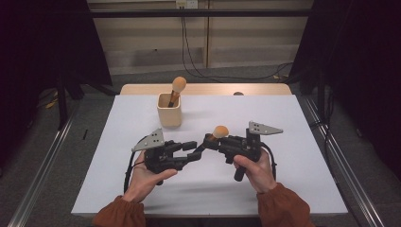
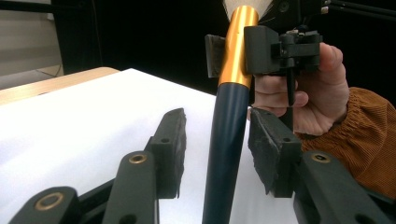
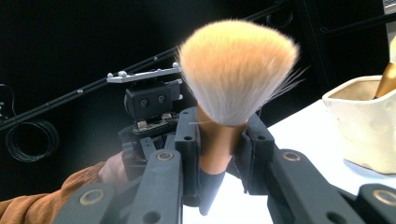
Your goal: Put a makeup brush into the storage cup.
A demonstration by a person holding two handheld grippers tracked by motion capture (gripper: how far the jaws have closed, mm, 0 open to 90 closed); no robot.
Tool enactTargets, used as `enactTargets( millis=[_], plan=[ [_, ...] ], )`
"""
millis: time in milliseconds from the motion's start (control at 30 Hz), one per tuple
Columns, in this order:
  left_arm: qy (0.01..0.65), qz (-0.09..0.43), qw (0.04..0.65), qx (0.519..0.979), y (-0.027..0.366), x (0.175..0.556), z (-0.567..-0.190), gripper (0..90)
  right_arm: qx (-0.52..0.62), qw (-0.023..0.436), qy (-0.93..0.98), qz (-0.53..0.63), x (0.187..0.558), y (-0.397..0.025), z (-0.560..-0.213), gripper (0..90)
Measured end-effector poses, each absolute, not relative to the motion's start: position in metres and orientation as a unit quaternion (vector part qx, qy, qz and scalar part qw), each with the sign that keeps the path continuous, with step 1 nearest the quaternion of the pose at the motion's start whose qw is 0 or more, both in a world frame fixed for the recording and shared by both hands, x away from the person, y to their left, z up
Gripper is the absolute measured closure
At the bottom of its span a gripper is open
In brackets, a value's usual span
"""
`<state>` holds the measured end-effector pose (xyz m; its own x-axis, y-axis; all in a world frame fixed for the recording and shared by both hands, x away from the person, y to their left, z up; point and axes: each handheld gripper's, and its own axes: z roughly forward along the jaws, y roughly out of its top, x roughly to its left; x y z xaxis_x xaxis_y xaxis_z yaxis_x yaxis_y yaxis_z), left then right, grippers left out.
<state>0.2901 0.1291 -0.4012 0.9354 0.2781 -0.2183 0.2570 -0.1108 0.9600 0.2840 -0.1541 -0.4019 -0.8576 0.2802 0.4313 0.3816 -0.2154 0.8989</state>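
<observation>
White table (image 1: 142, 189) with a wooden far edge, grey floor and dark curtains around. Right gripper (image 1: 210, 138) jaws clenched on the brush (image 1: 219, 132) at its gold ferrule, bristles up. Left gripper (image 1: 193, 150) jaws released, straddling the dark handle without touching. Beyond the jaws, a cream cup (image 1: 169, 109) holds a second brush (image 1: 178, 88).

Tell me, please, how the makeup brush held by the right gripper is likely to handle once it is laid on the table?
The makeup brush probably rolls, since its dark handle looks round and smooth. That glossy handle may slip between the left gripper's open fingers. Its fluffy head likely bends softly, while the handle seems stiff.
</observation>
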Motion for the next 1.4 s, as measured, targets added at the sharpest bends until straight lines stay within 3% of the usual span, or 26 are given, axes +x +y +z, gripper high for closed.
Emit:
enactTargets(
  millis=[467, 600, 900, 1400],
  plan=[
    [0.225, 0.045, 0.623, 0.748, 0.142, 0.284, -0.407, 16.9, -0.263, 0.010, -0.662, -0.702, 0.286, -0.163, -0.398, 73.1],
    [0.236, 0.048, 0.605, 0.759, 0.147, 0.283, -0.413, 10.1, -0.259, -0.001, -0.682, -0.683, 0.287, -0.164, -0.396, 73.1],
    [0.240, 0.045, 0.588, 0.771, 0.147, 0.284, -0.417, 1.0, -0.261, -0.008, -0.713, -0.650, 0.292, -0.170, -0.383, 73.1],
    [0.231, 0.037, 0.579, 0.781, 0.130, 0.285, -0.420, 2.1, -0.250, 0.001, -0.766, -0.592, 0.299, -0.163, -0.374, 73.1]
  ],
)
